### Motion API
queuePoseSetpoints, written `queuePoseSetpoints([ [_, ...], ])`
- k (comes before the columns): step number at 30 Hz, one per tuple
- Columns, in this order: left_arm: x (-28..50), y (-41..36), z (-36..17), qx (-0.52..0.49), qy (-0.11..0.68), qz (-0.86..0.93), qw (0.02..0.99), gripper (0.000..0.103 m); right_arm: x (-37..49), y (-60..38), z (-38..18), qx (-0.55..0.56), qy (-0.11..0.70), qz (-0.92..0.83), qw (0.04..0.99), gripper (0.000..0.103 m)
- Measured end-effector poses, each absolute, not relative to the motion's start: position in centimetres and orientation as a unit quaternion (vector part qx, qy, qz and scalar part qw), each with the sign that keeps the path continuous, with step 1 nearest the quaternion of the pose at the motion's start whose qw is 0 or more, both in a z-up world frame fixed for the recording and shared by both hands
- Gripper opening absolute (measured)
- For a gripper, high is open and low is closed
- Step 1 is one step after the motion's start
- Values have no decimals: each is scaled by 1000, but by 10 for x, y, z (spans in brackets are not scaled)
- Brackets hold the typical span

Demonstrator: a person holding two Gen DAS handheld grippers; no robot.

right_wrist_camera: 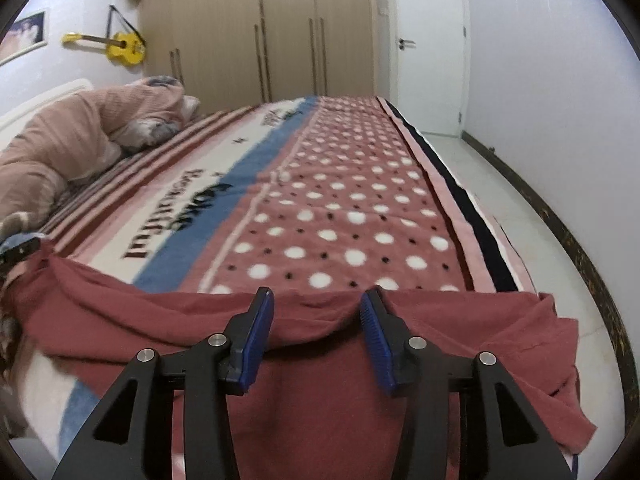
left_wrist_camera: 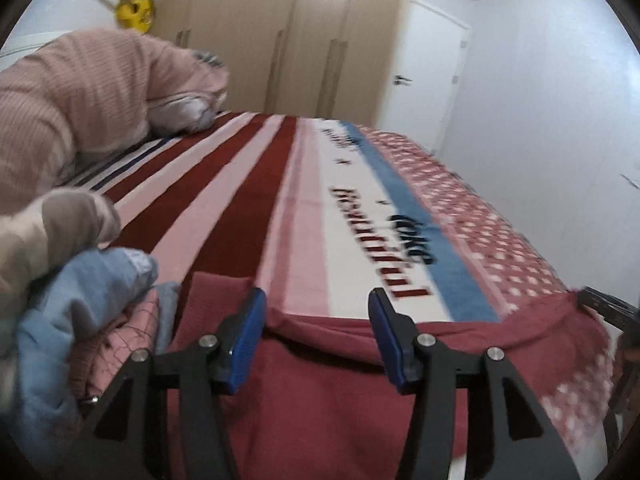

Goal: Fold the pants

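pants [right_wrist_camera: 328,392] lying spread under both grippers | left gripper [left_wrist_camera: 316,336] and right gripper [right_wrist_camera: 316,334] standing apart, gripping nothing | folding looking barely begun on bed [right_wrist_camera: 340,208]

The blanket [right_wrist_camera: 340,208] on the bed carries printed lettering on its white stripe, beside the blue stripe. In the right wrist view, the dark red word "Beautiful" [right_wrist_camera: 160,216] runs along the stripe, readable though turned sideways. Next to it stands a dark blue word [right_wrist_camera: 200,204], too distorted to read surely. Farther along the stripe, smaller dark lettering [right_wrist_camera: 276,118] is too small to read.
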State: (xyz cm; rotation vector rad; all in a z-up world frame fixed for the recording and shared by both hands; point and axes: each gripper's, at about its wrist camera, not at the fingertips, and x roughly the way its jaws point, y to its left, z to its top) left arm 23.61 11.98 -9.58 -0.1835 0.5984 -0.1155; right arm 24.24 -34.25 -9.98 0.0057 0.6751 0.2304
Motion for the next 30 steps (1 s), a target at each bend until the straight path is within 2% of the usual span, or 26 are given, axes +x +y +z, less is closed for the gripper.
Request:
queuePoseSetpoints([
  [3, 228, 106, -87, -80, 306, -105, 943, 48, 229, -329, -92, 13, 337, 161, 927, 40],
  [4, 226, 101, -87, -74, 309, -113, 941, 48, 226, -323, -92, 13, 341, 177, 923, 34],
  [5, 225, 95, -88, -66, 316, -123, 939, 48, 222, -313, -95, 9, 349, 200, 915, 21],
  [7, 227, 82, -98, -57, 337, -147, 928, 42, 220, -296, -103, 4, 366, 229, 902, 8],
  [9, 232, 70, -115, -56, 367, -168, 913, 24, 219, -284, -112, 6, 379, 249, 891, 8],
  [10, 234, 67, -121, -55, 376, -170, 909, 22, 219, -277, -119, 5, 387, 259, 885, 8],
  [17, 253, 52, -157, -50, 414, -172, 892, 22, 238, -266, -148, -8, 414, 247, 876, 8],
  [30, 307, 60, -157, -37, 406, -139, 902, 22, 289, -272, -148, -41, 398, 198, 895, 7],
])
